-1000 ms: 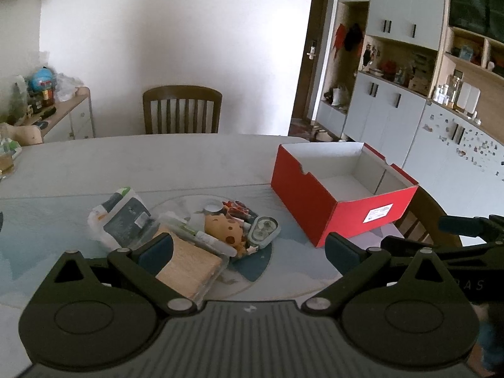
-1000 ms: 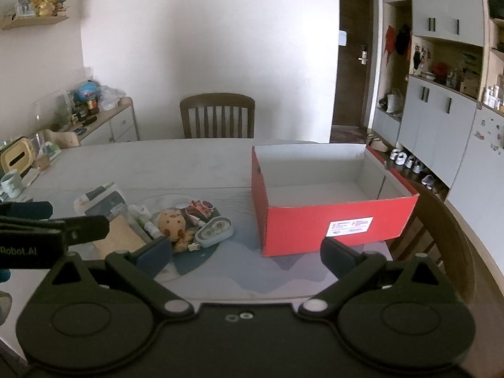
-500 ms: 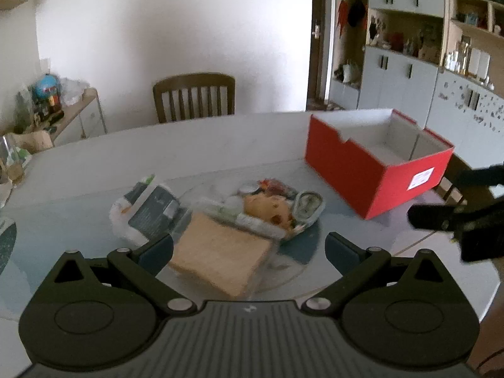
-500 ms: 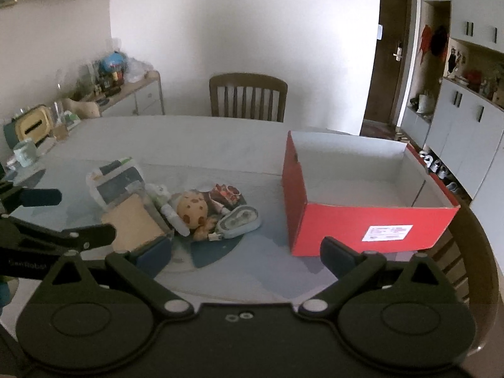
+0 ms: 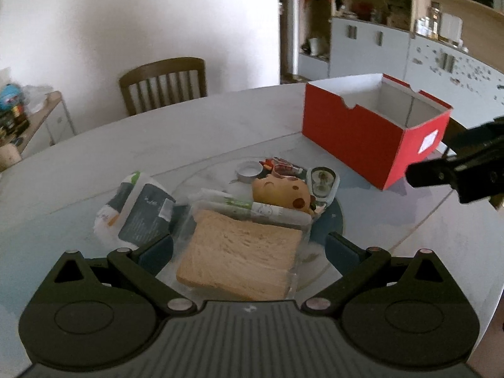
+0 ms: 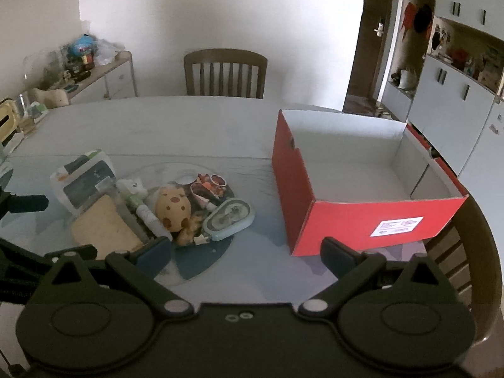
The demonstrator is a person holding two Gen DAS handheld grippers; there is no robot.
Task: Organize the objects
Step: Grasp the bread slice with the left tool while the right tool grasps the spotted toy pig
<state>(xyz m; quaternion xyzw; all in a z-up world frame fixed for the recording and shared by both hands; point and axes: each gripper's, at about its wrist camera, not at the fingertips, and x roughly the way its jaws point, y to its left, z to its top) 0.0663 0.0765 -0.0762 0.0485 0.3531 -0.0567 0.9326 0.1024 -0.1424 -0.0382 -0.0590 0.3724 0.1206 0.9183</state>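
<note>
**Jaws open, nothing packed yet**

Both jaws stand wide open and empty. The left gripper (image 5: 249,249) frames the bagged bread (image 5: 242,258) at 12 o'clock; the right gripper (image 6: 245,252) idles. The red box (image 6: 356,217), at 2 o'clock of the pile on the counter (image 6: 189,129), holds nothing; every item awaits sorting.

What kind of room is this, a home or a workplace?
Most likely the dining area of a home: a large table with a wooden chair behind it, wall cupboards and open shelves full of household things, and a door.
</note>
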